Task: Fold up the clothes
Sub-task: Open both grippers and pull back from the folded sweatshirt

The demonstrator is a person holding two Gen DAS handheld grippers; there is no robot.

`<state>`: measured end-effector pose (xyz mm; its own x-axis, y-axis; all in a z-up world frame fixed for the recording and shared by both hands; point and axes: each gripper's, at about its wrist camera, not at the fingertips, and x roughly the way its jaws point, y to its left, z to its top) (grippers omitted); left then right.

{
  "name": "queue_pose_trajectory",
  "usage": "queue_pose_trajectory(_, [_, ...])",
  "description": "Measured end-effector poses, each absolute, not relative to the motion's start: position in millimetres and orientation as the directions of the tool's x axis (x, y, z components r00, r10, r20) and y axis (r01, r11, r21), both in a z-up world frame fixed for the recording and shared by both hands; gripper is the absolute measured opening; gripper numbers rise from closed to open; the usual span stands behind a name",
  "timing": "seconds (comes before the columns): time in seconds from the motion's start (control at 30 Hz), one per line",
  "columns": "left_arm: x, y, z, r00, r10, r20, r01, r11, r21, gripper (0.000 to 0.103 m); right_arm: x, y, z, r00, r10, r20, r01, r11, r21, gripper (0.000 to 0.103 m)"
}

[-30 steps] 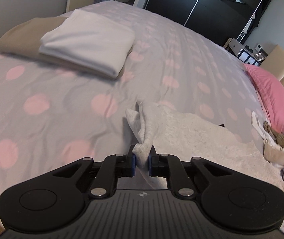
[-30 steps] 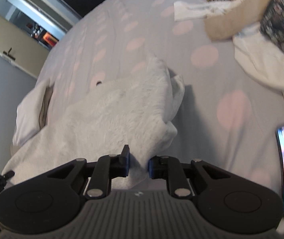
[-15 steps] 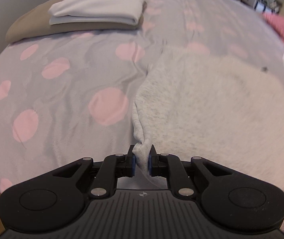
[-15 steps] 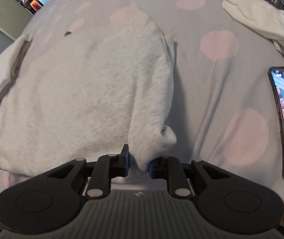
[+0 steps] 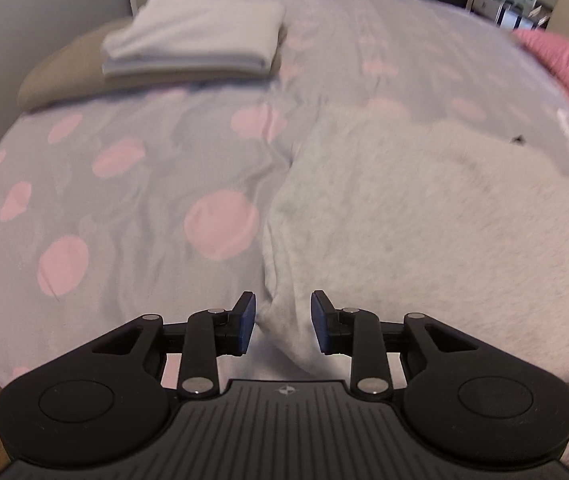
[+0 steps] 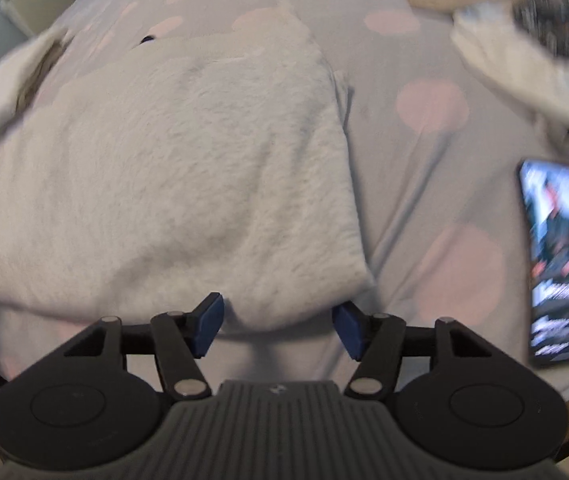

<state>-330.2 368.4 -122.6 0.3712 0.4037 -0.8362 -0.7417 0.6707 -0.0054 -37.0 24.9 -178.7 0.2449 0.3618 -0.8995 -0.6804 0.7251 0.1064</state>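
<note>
So the thing that matters here is how the fluffy pale grey fleece garment (image 5: 424,216) sits relative to the two tools: it's spread flat on the bed with the grey, pink-dotted duvet (image 5: 124,200), and its near edge runs across right in front of both of them, with the body of the fabric stretching away toward the far side of the bed. The left tool (image 5: 283,322) sits over the garment's near left corner and the right tool (image 6: 278,326) over the near right corner (image 6: 348,280), so each hand is closest to its own end of that edge. Both tools are letting go, jaws opening, the right one noticeably wider than the left. A bit of fleece still pokes up between the left blue pads (image 5: 248,320), but they don't look like they're pinching it anymore, and the hem between the right pads looks loose too. My read is the garment has just been laid down and smoothed, and the next fold probably goes either sideways from one edge or from this near hem up toward the far edge, so whichever it is, both hands are already lined up on it. Off to the far left there's a folded white cloth stacked on a tan one (image 5: 196,44), well apart from the fleece, and a lit-up smartphone (image 6: 560,256) lies on the duvet to the right, near the fleece but not touching it
</note>
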Motion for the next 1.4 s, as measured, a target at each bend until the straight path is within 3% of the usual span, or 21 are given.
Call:
queue_pose_trajectory(0.13, [-324,354,-109,0.422,0.456,-0.783,-0.705,0.708,0.032,0.050,-79,47,-169,0.431,0.312,-0.846,-0.799,0.569,-0.197,0.063])
queue_pose_trajectory(0.27, [-316,345,-106,0.443,0.486,-0.754,-0.675,0.734,0.076,0.052,-91,54,-162,0.516,0.321,-0.794,-0.804,0.502,-0.319,0.064])
queue_pose_trajectory(0.33, [-316,343,-104,0.462,0.498,-0.734,-0.672,0.737,0.078,0.052,-89,52,-157,0.533,0.339,-0.775,-0.799,0.504,-0.328,0.068])
queue_pose_trajectory(0.37, [-316,342,-103,0.471,0.505,-0.724,-0.670,0.738,0.079,0.052,-87,52,-154,0.537,0.349,-0.768,-0.795,0.512,-0.324,0.075])
queue_pose_trajectory(0.57, [-316,343,-100,0.502,0.548,-0.669,-0.699,0.712,0.059,0.058,-74,45,-134,0.517,0.404,-0.755,-0.792,0.560,-0.243,0.077])
queue_pose_trajectory(0.73, [-303,355,-92,0.522,0.501,-0.690,-0.677,0.736,0.022,0.058,-38,40,-121,0.439,0.465,-0.769,-0.783,0.618,-0.073,0.082])
queue_pose_trajectory(0.93, [-271,366,-86,0.534,0.517,-0.669,-0.632,0.770,0.090,0.058,20,42,-109,0.375,0.567,-0.734,-0.750,0.651,0.120,0.083])
queue_pose_trajectory(1.07, [-253,380,-94,0.546,0.502,-0.670,-0.625,0.777,0.073,0.058,55,51,-125,0.319,0.570,-0.757,-0.725,0.661,0.193,0.081])
queue_pose_trajectory(1.23, [-243,401,-115,0.515,0.493,-0.702,-0.643,0.763,0.064,0.058,93,57,-155,0.262,0.542,-0.799,-0.634,0.721,0.281,0.066])
queue_pose_trajectory(1.3, [-243,409,-125,0.503,0.465,-0.728,-0.659,0.752,0.025,0.058,105,57,-167,0.227,0.543,-0.809,-0.603,0.730,0.321,0.059])
queue_pose_trajectory(1.4, [-244,420,-137,0.501,0.414,-0.760,-0.680,0.732,-0.049,0.058,119,54,-183,0.171,0.571,-0.803,-0.552,0.730,0.402,0.059])
